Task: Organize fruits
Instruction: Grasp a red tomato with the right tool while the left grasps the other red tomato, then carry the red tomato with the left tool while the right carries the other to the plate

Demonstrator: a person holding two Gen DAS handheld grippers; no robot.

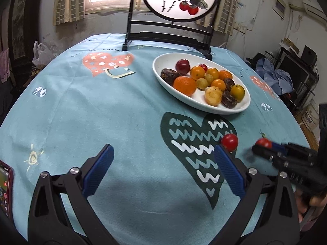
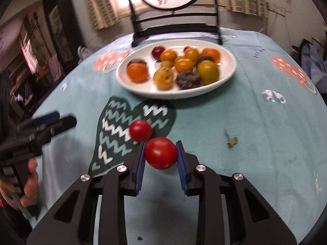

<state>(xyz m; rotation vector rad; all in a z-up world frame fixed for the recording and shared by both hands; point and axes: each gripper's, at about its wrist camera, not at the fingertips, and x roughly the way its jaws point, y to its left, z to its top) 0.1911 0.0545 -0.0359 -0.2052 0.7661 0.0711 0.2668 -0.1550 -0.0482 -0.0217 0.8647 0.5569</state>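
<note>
Low in the right wrist view, the right gripper [image 2: 160, 153] pinches a red tomato [image 2: 160, 153] between its blue pads, apparently to carry it to the white dish [image 2: 130, 83] of mixed fruit in the upper middle. A second tomato [image 2: 140, 130] lies on the blue tablecloth [image 2: 245, 132] just beyond. The left gripper [image 1: 163, 167] gapes wide and empty, probably waiting its turn.

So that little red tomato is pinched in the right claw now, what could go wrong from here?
The held tomato is round and smooth, pinched only at its sides by the right gripper, so it might slip out or get bruised. The second tomato lies loose on the cloth just ahead and could be nudged into rolling. The white plate is already crowded, so a dropped tomato may bounce off other fruit.
</note>
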